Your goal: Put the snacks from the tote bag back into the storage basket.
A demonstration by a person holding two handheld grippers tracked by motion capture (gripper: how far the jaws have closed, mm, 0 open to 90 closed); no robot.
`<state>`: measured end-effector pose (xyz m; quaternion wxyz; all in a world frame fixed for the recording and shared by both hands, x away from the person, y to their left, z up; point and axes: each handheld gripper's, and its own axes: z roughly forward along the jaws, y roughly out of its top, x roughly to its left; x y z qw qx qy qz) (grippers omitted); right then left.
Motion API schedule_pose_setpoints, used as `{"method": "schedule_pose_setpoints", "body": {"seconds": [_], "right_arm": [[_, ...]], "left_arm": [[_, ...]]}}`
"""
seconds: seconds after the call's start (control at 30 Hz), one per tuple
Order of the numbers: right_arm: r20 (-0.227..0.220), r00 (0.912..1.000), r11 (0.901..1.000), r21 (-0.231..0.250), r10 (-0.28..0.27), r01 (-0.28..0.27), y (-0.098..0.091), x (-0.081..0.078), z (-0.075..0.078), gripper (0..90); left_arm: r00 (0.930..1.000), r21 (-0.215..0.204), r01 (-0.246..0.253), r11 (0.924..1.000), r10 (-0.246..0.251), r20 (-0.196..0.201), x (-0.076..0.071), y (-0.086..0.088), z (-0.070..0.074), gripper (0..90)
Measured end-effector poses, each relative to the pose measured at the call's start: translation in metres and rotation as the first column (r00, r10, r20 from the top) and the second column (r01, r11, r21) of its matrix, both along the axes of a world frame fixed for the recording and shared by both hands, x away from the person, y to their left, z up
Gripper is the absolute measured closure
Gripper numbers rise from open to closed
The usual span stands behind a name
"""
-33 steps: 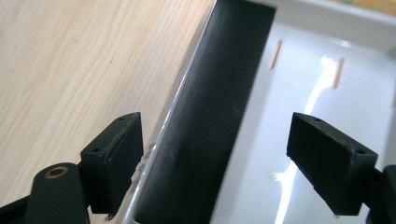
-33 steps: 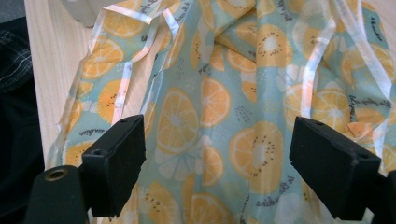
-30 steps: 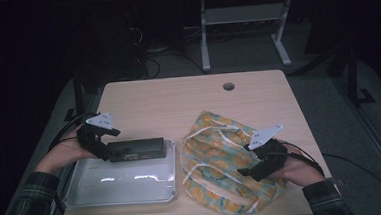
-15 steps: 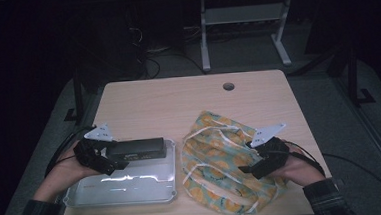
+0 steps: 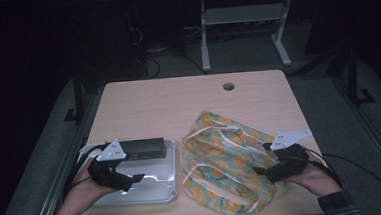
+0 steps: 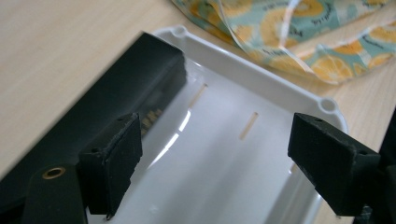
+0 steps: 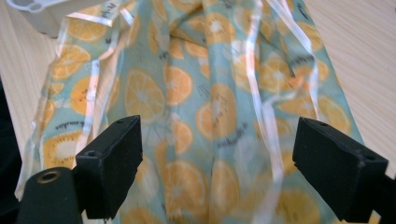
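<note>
Gaping, both fingers' tips are cropped: left gripper (image 6: 215, 163) over tray (image 6: 261, 79), right gripper (image 7: 217, 161) over bag (image 7: 205, 88).

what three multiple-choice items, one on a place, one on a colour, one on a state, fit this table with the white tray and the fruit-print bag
1. Where does the long black box lie?
A. along the far edge of the shallow white plastic tray
B. on top of the bag
C. beside the round hole in the table

2. What fruit colour marks the teal-ground plastic bag?
A. red
B. orange
C. purple

3. How do the jaws of the left gripper stand?
A. shut on the box
B. shut on the tray's rim
C. open, with nothing between them

Key: 1 A, the high view shows the box on the tray's far side. 2 B, orange slices cover the bag. 3 C, the left gripper view shows the jaws wide apart above the tray's floor.
</note>
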<state>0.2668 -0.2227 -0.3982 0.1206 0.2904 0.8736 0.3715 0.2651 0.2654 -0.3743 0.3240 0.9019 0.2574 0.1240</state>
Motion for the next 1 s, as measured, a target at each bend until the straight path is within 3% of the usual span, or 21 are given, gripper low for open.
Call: {"method": "schedule_pose_setpoints", "body": {"seconds": [0.23, 0.43, 0.6, 0.73, 1.0], "right_arm": [[0.004, 0.9981, 0.9980, 0.013, -0.062, 0.062, -0.018, -0.015, -0.009, 15.5], [-0.001, 0.9936, 0.9934, 0.022, -0.113, 0.113, -0.032, -0.029, -0.017, 15.5], [-0.005, 0.9881, 0.9846, 0.083, -0.154, 0.154, -0.042, -0.038, -0.024, 15.7], [-0.004, 0.9888, 0.9856, 0.079, -0.149, 0.149, -0.042, -0.039, -0.026, 15.6], [0.000, 0.9921, 0.9892, 0.077, -0.125, 0.125, -0.038, -0.036, -0.028, 15.6]], "left_arm": [[0.9985, -0.029, -0.032, 0.9991, 0.033, 0.043, -0.013, 0.006, -0.015, 17.4], [0.9967, -0.034, -0.067, 0.9972, 0.068, 0.044, -0.022, 0.013, -0.029, 17.4], [0.9962, -0.036, -0.077, 0.9964, 0.078, 0.038, -0.027, 0.018, -0.036, 17.4], [0.9961, -0.002, -0.076, 0.9971, 0.076, 0.045, -0.024, 0.017, -0.040, 17.4], [0.9962, 0.013, -0.080, 0.9967, 0.080, 0.035, -0.021, 0.016, -0.046, 17.4]]}}
